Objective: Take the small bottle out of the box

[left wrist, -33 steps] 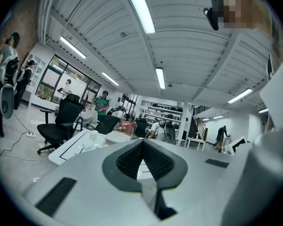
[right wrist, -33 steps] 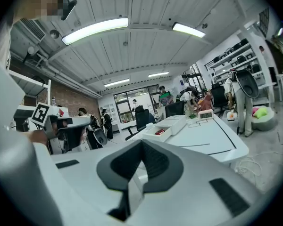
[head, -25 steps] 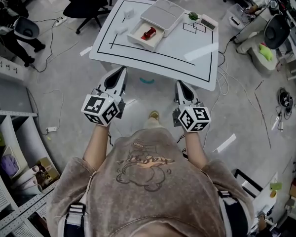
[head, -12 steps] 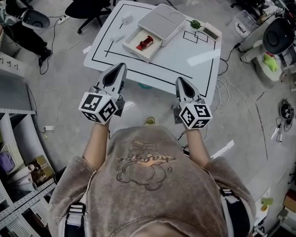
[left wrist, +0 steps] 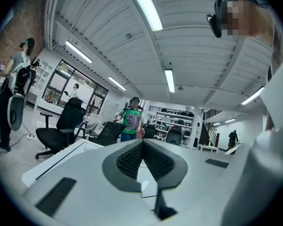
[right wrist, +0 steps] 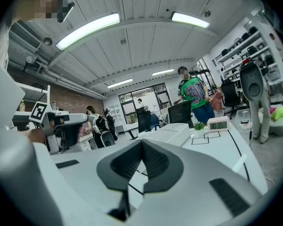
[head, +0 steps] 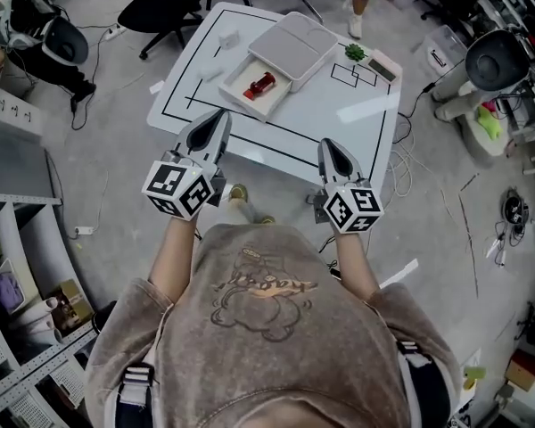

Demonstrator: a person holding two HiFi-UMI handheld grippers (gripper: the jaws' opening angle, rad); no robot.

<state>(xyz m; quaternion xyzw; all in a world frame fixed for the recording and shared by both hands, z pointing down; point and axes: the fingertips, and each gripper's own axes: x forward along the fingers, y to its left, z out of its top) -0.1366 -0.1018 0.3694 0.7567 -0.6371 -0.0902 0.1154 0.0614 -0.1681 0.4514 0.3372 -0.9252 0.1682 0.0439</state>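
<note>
A small red bottle [head: 259, 84] lies in the open white box [head: 281, 56] on the white table [head: 334, 114]; the box's lid is folded back behind it. My left gripper [head: 219, 118] hovers at the table's near edge, left of centre, jaws shut and empty. My right gripper [head: 328, 147] sits at the near edge further right, jaws also shut with nothing between them. Both are well short of the box. The closed jaw tips [left wrist: 142, 141] fill the left gripper view; the right gripper view shows its closed tips [right wrist: 141, 142] with the box [right wrist: 172, 133] beyond.
A small green plant [head: 354, 52] and a white clock [head: 379, 63] stand at the table's far right. Black tape lines mark the tabletop. Office chairs [head: 160, 7] stand beyond the table's left; a person in a green shirt [right wrist: 194, 98] stands behind it. Shelving [head: 18, 275] runs along my left.
I have stepped closer to the table; both grippers now reach its near edge. Their jaws stay shut. A person has come into view behind the table.
</note>
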